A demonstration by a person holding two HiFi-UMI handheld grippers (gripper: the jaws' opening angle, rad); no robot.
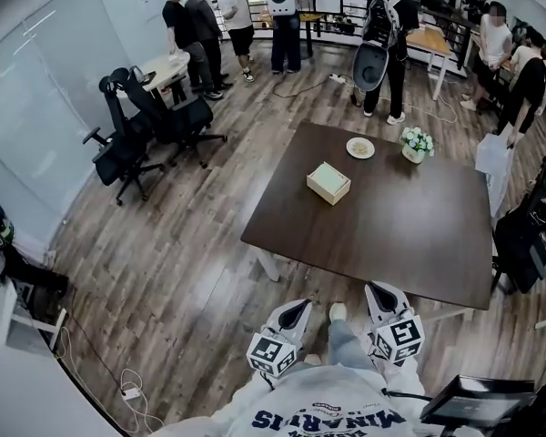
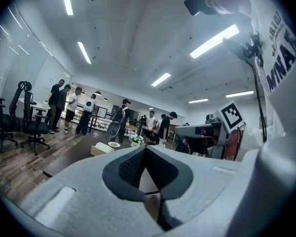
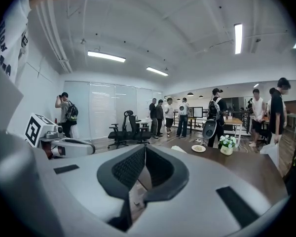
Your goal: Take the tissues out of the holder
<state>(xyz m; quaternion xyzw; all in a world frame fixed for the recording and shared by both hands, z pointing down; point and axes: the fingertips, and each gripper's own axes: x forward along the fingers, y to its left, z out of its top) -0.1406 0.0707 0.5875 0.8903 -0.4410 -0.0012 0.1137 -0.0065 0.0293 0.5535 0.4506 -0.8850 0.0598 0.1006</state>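
A pale beige, box-shaped tissue holder (image 1: 328, 183) sits flat near the middle of a dark brown square desk (image 1: 409, 235), its top face lighter than its sides; the tissues themselves are too small to make out. Past it, toward the desk's far edge, are a small round white plate (image 1: 360, 147) and, just to the right of that, a white pot of pale flowers (image 1: 416, 144). All three stand apart from one another.

At the near side of the desk, well short of the holder, a person in a grey printed sweatshirt (image 1: 332, 412) holds both tools close to the chest. The left gripper (image 1: 296, 308) has its jaws closed tip to tip with nothing between them, as its own view confirms (image 2: 146, 148). The right gripper (image 1: 379, 291) is likewise closed and empty (image 3: 144, 147). Each carries a cube with square black-and-white markers. Both point roughly level toward the desk, and the holder shows small in the distance in the left gripper view (image 2: 102, 148) and the right gripper view (image 3: 178, 149).

Around the desk lies grey-brown wood-plank floor (image 1: 164, 271). Two black office chairs (image 1: 150, 126) stand to the left, and several people (image 1: 200, 25) stand at the far end of the room.
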